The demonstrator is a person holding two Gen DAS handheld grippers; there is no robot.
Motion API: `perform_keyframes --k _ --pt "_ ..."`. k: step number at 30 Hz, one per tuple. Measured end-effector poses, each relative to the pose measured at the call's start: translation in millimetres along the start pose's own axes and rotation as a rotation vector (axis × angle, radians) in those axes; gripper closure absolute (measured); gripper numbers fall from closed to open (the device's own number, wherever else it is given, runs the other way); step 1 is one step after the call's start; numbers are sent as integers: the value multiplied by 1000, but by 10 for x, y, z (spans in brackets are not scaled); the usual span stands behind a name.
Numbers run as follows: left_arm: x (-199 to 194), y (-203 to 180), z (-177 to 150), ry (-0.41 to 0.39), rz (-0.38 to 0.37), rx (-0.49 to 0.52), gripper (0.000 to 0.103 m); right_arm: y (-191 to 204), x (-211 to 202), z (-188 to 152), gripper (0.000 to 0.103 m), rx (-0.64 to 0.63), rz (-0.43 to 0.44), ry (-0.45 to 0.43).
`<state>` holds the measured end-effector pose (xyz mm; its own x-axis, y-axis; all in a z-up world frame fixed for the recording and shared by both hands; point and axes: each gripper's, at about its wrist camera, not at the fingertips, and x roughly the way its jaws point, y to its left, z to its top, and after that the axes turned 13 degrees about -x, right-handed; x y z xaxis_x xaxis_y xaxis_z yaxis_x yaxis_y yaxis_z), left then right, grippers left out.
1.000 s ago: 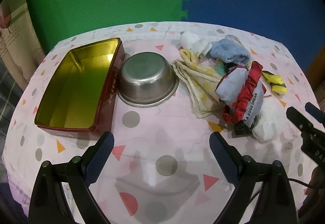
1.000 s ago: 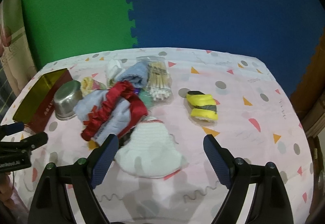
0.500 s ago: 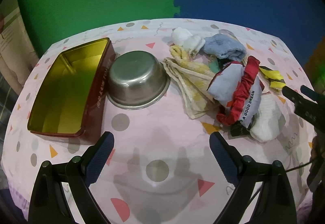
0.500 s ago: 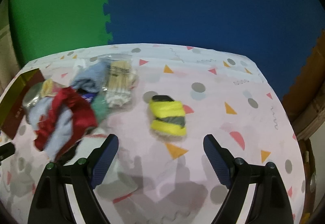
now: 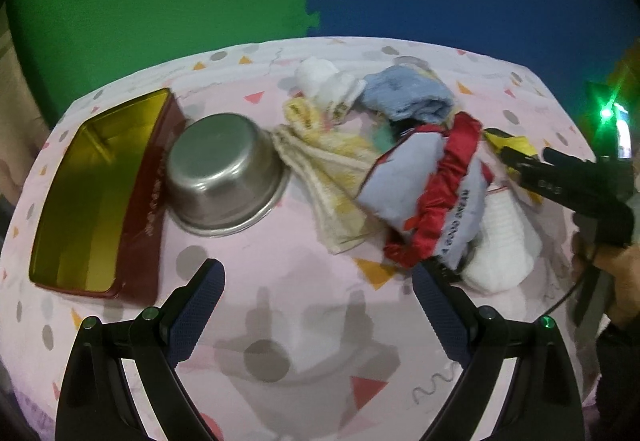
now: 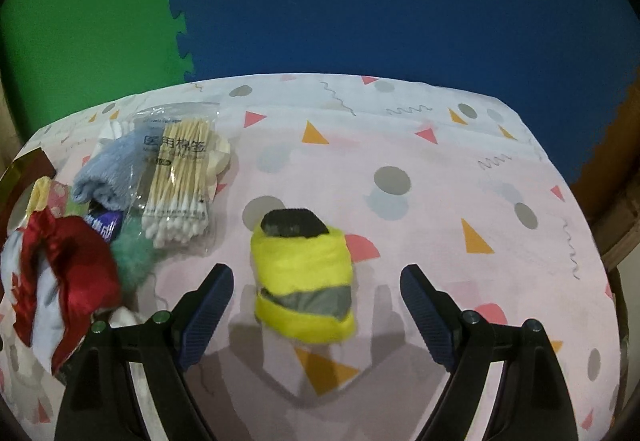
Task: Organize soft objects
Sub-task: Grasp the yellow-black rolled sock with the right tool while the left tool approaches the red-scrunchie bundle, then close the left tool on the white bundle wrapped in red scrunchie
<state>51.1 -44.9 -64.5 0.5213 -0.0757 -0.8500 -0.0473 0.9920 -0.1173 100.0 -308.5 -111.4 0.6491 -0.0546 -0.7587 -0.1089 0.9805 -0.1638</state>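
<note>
A yellow-and-grey rolled sock (image 6: pixel 304 287) lies on the tablecloth between the open fingers of my right gripper (image 6: pixel 316 307), untouched. Left of it sits a heap of soft things: a red scrunchie (image 6: pixel 68 277) on a pale blue pouch, a blue cloth (image 6: pixel 108 173), a green puff (image 6: pixel 130 261). In the left wrist view the heap shows the red scrunchie (image 5: pixel 448 193), a yellow towel (image 5: pixel 328 181), a blue cloth (image 5: pixel 408 97), white socks (image 5: pixel 500 245). My left gripper (image 5: pixel 318 295) is open over bare cloth in front of a steel bowl (image 5: pixel 224 173) and an open red tin (image 5: pixel 96 193). The right gripper (image 5: pixel 516 157) reaches in from the right.
A bag of cotton swabs (image 6: pixel 176 177) lies beside the heap. The round table (image 6: pixel 440 169) carries a pink patterned cloth, with green and blue foam mats behind it. A hand (image 5: pixel 616 273) shows at the right edge of the left wrist view.
My right gripper has swung right, away from the white sock, and closed in until the yellow sock lies between its fingers. The left gripper has drifted slightly; its jaws stay open.
</note>
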Motion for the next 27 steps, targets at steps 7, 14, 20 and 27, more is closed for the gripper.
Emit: perform_keyframes --k 7,14,20,27 --pt "26 -168 24 -2 -62 52 9 12 132 17 51 16 53 -6" --pt "147 -255 110 17 -89 62 9 -18 94 -58 62 38 56 -8" --pt "295 -234 201 64 -112 17 9 -90 -62 -309 62 89 63 -5" --pt "372 -259 249 83 -142 -3 16 -30 -100 -355 60 57 26 9"
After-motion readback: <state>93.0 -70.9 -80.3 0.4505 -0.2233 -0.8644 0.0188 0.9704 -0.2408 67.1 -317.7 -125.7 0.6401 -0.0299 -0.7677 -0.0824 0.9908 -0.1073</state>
